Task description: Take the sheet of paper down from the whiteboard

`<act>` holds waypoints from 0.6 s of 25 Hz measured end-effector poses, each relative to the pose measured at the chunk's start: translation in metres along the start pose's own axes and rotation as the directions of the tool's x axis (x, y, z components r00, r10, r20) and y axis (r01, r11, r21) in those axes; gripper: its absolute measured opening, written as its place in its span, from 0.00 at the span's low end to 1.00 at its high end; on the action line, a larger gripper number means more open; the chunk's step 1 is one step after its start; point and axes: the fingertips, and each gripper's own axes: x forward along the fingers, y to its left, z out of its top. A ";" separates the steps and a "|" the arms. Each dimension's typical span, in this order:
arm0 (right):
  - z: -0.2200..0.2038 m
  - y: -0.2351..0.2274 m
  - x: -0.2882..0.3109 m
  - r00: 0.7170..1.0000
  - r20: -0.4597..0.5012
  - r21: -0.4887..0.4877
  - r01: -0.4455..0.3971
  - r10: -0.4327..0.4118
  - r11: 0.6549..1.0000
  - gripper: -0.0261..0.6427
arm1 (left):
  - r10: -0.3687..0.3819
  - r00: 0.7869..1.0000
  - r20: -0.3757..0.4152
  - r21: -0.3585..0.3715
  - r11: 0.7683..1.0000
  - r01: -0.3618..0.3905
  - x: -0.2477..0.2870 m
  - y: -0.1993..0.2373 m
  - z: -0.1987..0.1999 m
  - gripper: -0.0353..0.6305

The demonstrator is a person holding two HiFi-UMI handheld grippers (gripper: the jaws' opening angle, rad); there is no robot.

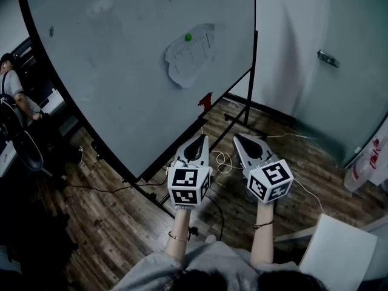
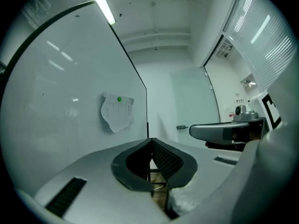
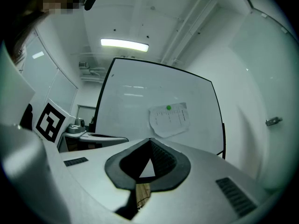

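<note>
A white sheet of paper (image 1: 191, 57) hangs on the whiteboard (image 1: 121, 71), pinned by a green round magnet (image 1: 188, 37). The same paper (image 2: 117, 112) shows on the board in the left gripper view, and the paper (image 3: 169, 119) is ahead in the right gripper view. My left gripper (image 1: 200, 139) and right gripper (image 1: 237, 138) are held side by side, level, short of the board's lower edge and below the sheet. Both are shut with their tips together and nothing between them.
The whiteboard stands on a black wheeled frame (image 1: 242, 111) over a wooden floor with white cables (image 1: 223, 160). A red object (image 1: 205, 100) sits at the board's lower edge. A person (image 1: 13, 90) sits at far left. A glass door with a handle (image 1: 327, 58) is to the right.
</note>
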 end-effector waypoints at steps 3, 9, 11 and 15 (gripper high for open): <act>-0.002 -0.004 0.014 1.000 -0.002 -0.003 0.009 -0.009 1.000 0.04 | -0.016 1.000 -0.001 -0.002 1.000 0.016 0.011 0.010 0.000 0.06; -0.014 -0.017 0.031 0.999 -0.005 0.016 0.046 -0.046 0.999 0.04 | -0.025 1.000 -0.019 -0.005 1.000 0.025 0.024 0.027 -0.013 0.06; -0.018 -0.022 0.037 0.999 -0.006 0.020 0.053 -0.053 0.998 0.04 | -0.028 0.999 -0.027 0.002 1.000 0.028 0.030 0.031 -0.017 0.06; -0.018 -0.025 0.050 1.000 0.009 0.039 0.011 -0.012 0.999 0.04 | -0.039 0.999 -0.033 0.000 0.999 0.039 0.040 0.032 -0.018 0.06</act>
